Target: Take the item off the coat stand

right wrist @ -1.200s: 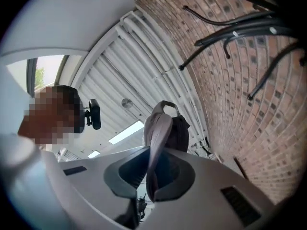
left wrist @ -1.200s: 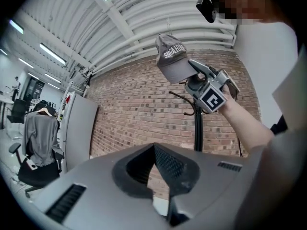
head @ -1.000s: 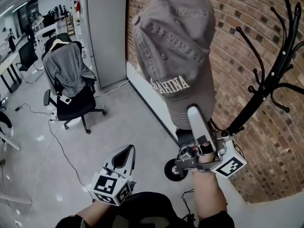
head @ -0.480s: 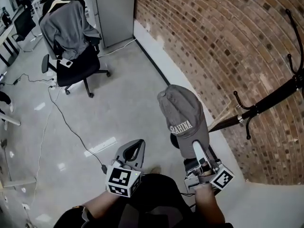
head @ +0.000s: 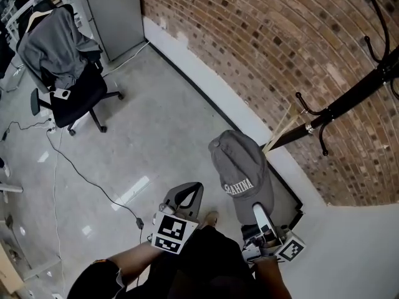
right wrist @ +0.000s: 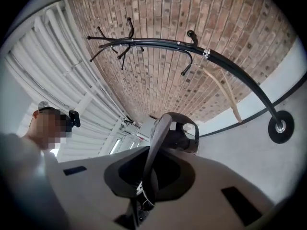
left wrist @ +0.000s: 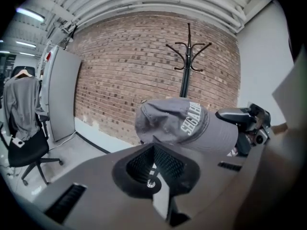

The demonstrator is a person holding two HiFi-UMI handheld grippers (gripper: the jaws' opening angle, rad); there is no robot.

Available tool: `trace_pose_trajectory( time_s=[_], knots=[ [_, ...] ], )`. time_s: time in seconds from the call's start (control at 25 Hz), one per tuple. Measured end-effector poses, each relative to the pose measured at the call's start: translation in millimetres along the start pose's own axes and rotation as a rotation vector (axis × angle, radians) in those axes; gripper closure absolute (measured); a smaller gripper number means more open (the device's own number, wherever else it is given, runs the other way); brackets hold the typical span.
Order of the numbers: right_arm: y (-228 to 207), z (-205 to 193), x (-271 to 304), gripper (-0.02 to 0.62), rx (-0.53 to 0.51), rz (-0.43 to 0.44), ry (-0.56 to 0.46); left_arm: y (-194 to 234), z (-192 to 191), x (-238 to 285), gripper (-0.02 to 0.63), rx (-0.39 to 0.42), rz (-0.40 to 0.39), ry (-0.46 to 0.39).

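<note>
A grey cap [head: 240, 167] with white lettering hangs from my right gripper [head: 259, 213], which is shut on its brim. In the right gripper view the brim [right wrist: 156, 147] runs edge-on between the jaws. The cap is well clear of the black coat stand [head: 349, 95], whose hooks are bare. The left gripper view shows the cap [left wrist: 177, 121] just ahead, with the coat stand [left wrist: 186, 75] behind it against the brick wall. My left gripper [head: 187, 195] is beside the cap, jaws together and holding nothing.
A black office chair [head: 75, 98] draped with a grey jacket stands at the far left, next to a grey cabinet [head: 112, 11]. A cable [head: 81, 173] trails across the floor. The stand's round base [right wrist: 280, 126] sits by the white skirting under the brick wall.
The cap has come down and away from the coat stand toward my body, still in the right gripper. The left gripper has stayed beside it.
</note>
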State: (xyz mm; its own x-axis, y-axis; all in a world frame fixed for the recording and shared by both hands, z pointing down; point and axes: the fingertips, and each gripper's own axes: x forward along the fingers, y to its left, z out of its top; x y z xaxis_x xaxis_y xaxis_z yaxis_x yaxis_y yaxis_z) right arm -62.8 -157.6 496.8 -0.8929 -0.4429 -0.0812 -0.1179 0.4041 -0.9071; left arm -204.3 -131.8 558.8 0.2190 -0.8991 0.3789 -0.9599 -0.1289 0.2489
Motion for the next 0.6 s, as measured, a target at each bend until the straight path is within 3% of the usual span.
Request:
trace_pose_trajectory(
  time_s=[0.2, 0.6],
  knots=[
    [12.2, 20.3, -48.2, 0.563, -0.006, 0.061, -0.067, -51.9, 5.7, 6.6, 0.574, 0.046, -0.026, -0.013],
    [26.7, 70.8, -202.1, 0.563, -0.033, 0.203, -0.107, -204.4, -8.4, 2.2, 0.574, 0.006, 0.027, -0.093]
  ],
)
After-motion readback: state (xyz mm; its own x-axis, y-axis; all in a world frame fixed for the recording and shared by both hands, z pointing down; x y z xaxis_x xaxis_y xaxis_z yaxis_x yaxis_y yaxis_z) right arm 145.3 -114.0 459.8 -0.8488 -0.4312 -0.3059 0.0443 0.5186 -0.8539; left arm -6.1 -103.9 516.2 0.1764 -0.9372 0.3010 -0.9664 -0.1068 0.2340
